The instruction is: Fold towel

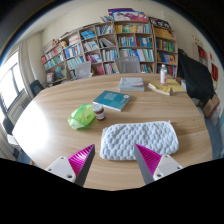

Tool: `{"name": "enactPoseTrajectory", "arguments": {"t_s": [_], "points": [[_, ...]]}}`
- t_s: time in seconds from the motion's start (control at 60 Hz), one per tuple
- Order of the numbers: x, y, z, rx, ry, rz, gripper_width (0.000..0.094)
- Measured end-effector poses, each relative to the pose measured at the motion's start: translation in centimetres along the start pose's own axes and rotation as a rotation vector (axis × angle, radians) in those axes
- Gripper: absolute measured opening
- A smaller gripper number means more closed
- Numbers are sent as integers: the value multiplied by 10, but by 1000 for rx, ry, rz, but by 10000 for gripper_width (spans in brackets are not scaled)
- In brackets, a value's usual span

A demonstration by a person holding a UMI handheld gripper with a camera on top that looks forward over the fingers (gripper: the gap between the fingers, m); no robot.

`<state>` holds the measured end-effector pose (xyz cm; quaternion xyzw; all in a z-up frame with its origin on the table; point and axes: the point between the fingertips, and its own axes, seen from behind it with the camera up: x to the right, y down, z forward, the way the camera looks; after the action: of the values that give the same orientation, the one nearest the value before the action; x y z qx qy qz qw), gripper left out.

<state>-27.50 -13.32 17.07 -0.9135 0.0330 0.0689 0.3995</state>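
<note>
Wood-toned round table (45,120) fills the middle of the view, its pale brown top smooth and lit from a window at the left. Behind it, bookshelves (105,45) packed with colourful spines run along the back wall of what looks like a library or reading room, and dark chairs (195,75) stand at the right side. On the tabletop lie a blue book (112,100), a crumpled green bag (82,116) with a small jar (99,112) just beside it, a bottle (163,74) and some papers (131,84) farther back. No writing on any of these can be read. The towel (138,139), pale grey-white with a bumpy texture, lies flat on the table just ahead of the gripper (115,160). Its two fingers (78,160) with magenta pads are spread apart and hold nothing, poised over the table's near edge, short of the towel.
</note>
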Motion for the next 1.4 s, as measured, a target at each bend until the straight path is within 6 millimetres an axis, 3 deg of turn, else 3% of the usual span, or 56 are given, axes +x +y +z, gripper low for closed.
{"name": "enactPoseTrajectory", "arguments": {"t_s": [0.017, 0.05, 0.133, 0.15, 0.2, 0.217, 0.267, 0.3, 0.367, 0.467, 0.533, 0.567, 0.617, 0.667, 0.917, 1.1, 1.2, 1.267, 1.333, 1.4], "points": [[1, -3, -1, -5, -8, -4, 822], [-5, -2, 17, -6, -13, -15, 812], [-17, 8, 63, -41, -18, -43, 793], [-26, 11, 81, -45, -18, -47, 793], [-38, 14, 106, -54, -33, -59, 775], [-36, 15, 102, -63, -39, -64, 765], [-41, 22, 125, -85, -36, -77, 750], [-47, 28, 151, -100, -22, -78, 735], [-45, 40, 175, -134, -1, -59, 694], [-35, 62, 200, -205, 25, -61, 579], [-22, 69, 211, -210, 81, -126, 392], [-16, 69, 211, -212, 103, -160, 283], [-17, 69, 211, -209, 104, -187, 224], [-8, 66, 211, -208, 130, -201, 64], [-9, 58, 202, -210, 56, -70, 25], [8, -4, 149, -134, -72, 106, 27], [47, -34, 116, -88, -106, 191, 29], [90, -46, 100, -63, -91, 229, 35], [142, -46, 93, -62, -37, 229, 35], [195, -27, 96, -109, 45, 236, 34]]}}
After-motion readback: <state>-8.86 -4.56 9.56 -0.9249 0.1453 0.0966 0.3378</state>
